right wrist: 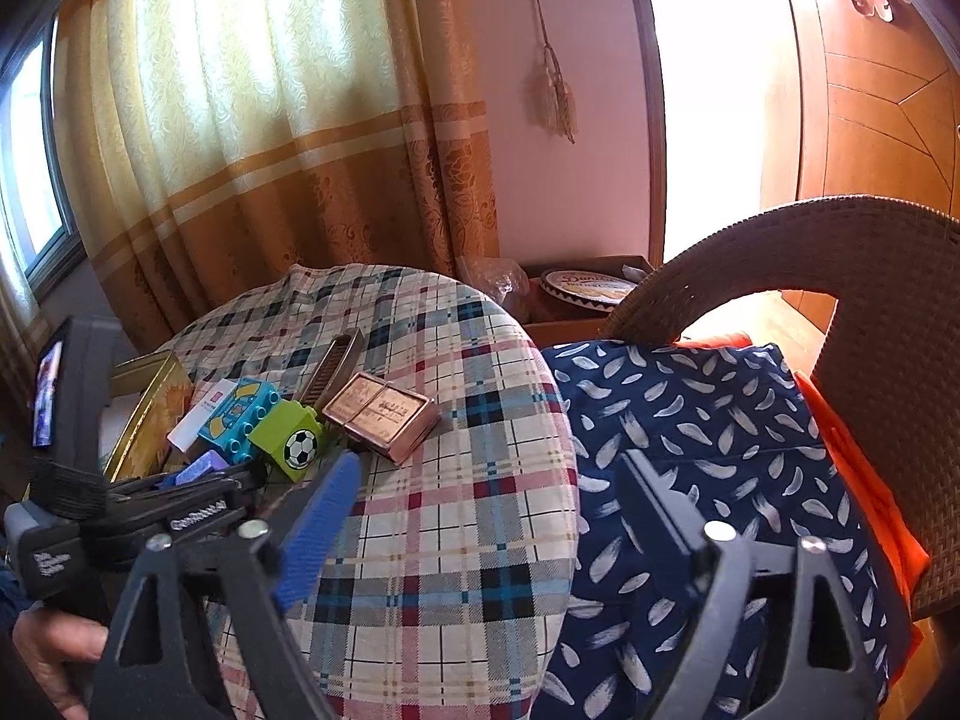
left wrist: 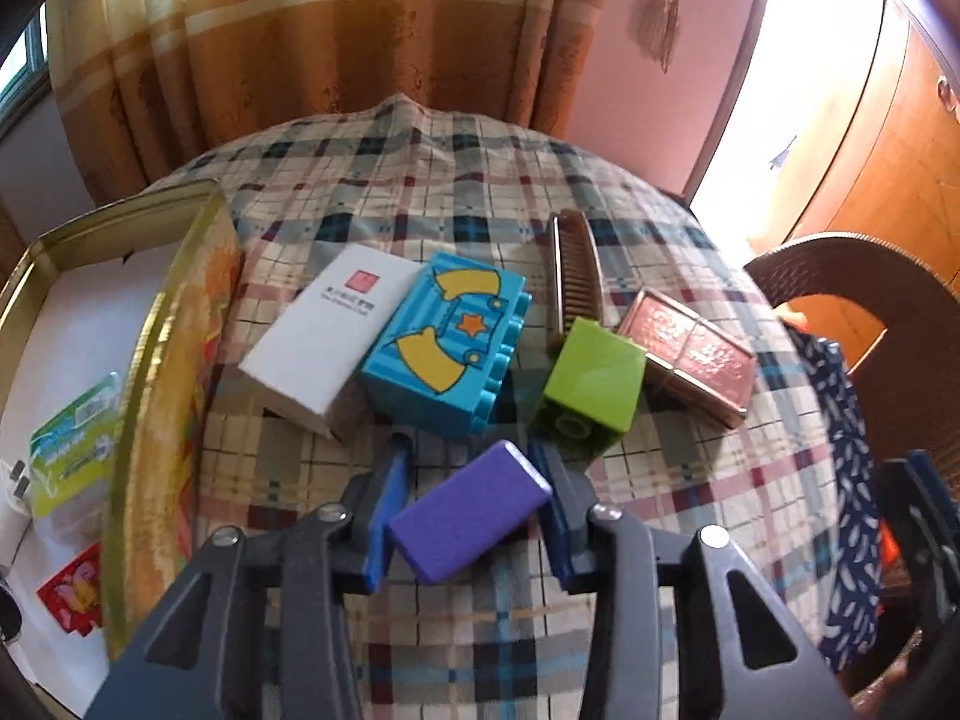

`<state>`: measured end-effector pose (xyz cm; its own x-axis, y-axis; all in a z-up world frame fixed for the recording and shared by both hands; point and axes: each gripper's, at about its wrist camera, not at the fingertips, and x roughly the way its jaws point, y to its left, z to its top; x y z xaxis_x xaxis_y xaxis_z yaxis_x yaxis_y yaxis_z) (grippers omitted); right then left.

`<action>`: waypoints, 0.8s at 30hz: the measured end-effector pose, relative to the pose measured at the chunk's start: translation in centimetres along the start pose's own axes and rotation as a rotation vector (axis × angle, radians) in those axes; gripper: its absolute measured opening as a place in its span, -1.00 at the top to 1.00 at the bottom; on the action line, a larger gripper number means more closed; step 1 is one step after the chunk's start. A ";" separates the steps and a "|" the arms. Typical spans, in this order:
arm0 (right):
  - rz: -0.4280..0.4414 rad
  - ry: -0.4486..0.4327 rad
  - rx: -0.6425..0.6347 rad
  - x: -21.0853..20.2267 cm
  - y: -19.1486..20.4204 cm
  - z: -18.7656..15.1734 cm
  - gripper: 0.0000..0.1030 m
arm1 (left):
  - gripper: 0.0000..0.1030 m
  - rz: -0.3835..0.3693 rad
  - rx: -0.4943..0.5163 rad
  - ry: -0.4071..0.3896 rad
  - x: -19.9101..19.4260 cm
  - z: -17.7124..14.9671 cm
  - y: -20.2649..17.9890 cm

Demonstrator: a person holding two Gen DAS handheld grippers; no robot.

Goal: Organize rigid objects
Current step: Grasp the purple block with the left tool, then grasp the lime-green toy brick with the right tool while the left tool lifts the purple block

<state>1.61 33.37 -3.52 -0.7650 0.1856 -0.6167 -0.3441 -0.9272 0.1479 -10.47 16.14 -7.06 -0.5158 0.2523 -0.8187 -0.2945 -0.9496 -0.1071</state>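
A purple block [left wrist: 468,516] lies slantwise between the blue pads [left wrist: 387,510] of my left gripper [left wrist: 469,449], which is shut on it just above the plaid tablecloth [left wrist: 420,180]. Beyond it sit a white box [left wrist: 327,330], a blue studded brick [left wrist: 447,342], a green brick [left wrist: 591,384], a brown comb [left wrist: 576,270] and a copper-coloured case [left wrist: 690,348]. In the right wrist view my right gripper [right wrist: 489,462] stands open and empty over the table's right edge. The left gripper [right wrist: 180,498] with the purple block [right wrist: 204,468] shows at the left there, beside the green brick [right wrist: 288,438].
An open yellow tin [left wrist: 150,360] with packets inside stands on the table's left side. A wicker chair [right wrist: 840,276] with a blue feather-print cushion [right wrist: 690,420] is close against the table's right edge. Curtains hang behind the table.
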 end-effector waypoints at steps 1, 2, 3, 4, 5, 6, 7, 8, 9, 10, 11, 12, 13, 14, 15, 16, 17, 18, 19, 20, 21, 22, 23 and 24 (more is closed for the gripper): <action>0.005 0.006 0.003 0.1 0.1 0.0 -0.58 | 0.25 -0.008 0.004 -0.014 -0.8 -0.1 0.1; 0.012 0.011 0.004 0.2 0.3 0.1 -0.55 | 0.25 -0.010 0.008 -0.027 -1.5 -0.1 0.1; 0.019 0.013 0.004 0.2 0.3 0.2 -0.54 | 0.25 -0.011 0.011 -0.040 -2.2 -0.1 0.1; 0.033 0.015 0.005 0.2 0.6 0.3 -0.54 | 0.25 -0.008 0.017 -0.060 -3.3 -0.1 0.3; 0.060 0.021 0.010 0.4 1.0 0.5 -0.54 | 0.25 -0.002 0.022 -0.070 -3.9 -0.1 0.4; 0.089 0.034 0.012 0.6 1.4 0.7 -0.54 | 0.25 0.008 0.025 -0.081 -4.5 0.0 0.6; 0.118 0.048 0.013 1.0 2.0 0.9 -0.54 | 0.25 0.016 0.027 -0.093 -5.1 0.0 0.9; 0.135 0.058 0.013 1.4 2.5 1.0 -0.54 | 0.25 0.017 0.025 -0.105 -5.9 0.1 1.3; 0.146 0.069 0.009 1.8 3.2 1.1 -0.54 | 0.25 0.017 0.020 -0.113 -6.5 0.2 1.7; 0.162 0.088 0.002 2.5 4.1 1.3 -0.54 | 0.25 0.018 0.018 -0.117 -6.8 0.3 2.1; 0.175 0.100 -0.001 3.0 4.9 1.4 -0.54 | 0.25 0.025 0.016 -0.125 -7.3 0.3 2.5; 0.198 0.117 -0.003 3.6 5.7 1.5 -0.54 | 0.25 0.031 0.016 -0.129 -7.6 0.4 2.8; 0.209 0.129 -0.004 4.1 6.1 1.6 -0.54 | 0.25 0.037 0.015 -0.131 -7.9 0.4 3.1; 0.215 0.152 -0.005 5.1 7.0 1.8 -0.54 | 0.24 0.041 0.015 -0.132 -8.2 0.4 3.4; 0.215 0.169 -0.003 5.7 7.5 1.8 -0.54 | 0.24 0.045 0.014 -0.133 -8.3 0.5 3.7; 0.215 0.196 0.007 6.6 8.0 1.8 -0.54 | 0.24 0.050 0.015 -0.134 -8.4 0.6 4.0; 0.217 0.213 0.018 7.2 8.3 1.8 -0.54 | 0.24 0.057 0.018 -0.137 -8.5 0.6 4.1; 0.208 0.235 0.032 8.0 8.6 1.7 -0.54 | 0.24 0.060 0.019 -0.139 -8.6 0.5 4.3; 0.197 0.245 0.039 8.6 8.9 1.7 -0.54 | 0.24 0.064 0.021 -0.138 -8.5 0.6 4.5; 0.187 0.247 0.040 8.9 9.1 1.7 -0.54 | 0.24 0.065 0.019 -0.136 -8.4 0.6 4.6; 0.173 0.250 0.037 9.3 9.4 1.7 -0.54 | 0.24 0.062 0.016 -0.133 -8.4 0.7 4.8; 0.158 0.255 0.034 9.9 9.9 1.6 -0.54 | 0.24 0.059 0.014 -0.132 -8.3 0.8 5.0; 0.147 0.259 0.033 10.3 10.1 1.7 -0.53 | 0.24 0.061 0.014 -0.127 -8.1 0.8 5.1; 0.133 0.264 0.029 10.7 10.4 1.7 -0.52 | 0.24 0.066 0.013 -0.122 -8.0 0.9 5.2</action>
<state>-11.07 26.31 -7.24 -0.6377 -0.0316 -0.7696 -0.2688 -0.9272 0.2608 -8.64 9.37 -0.57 -0.6283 0.2112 -0.7488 -0.2671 -0.9625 -0.0473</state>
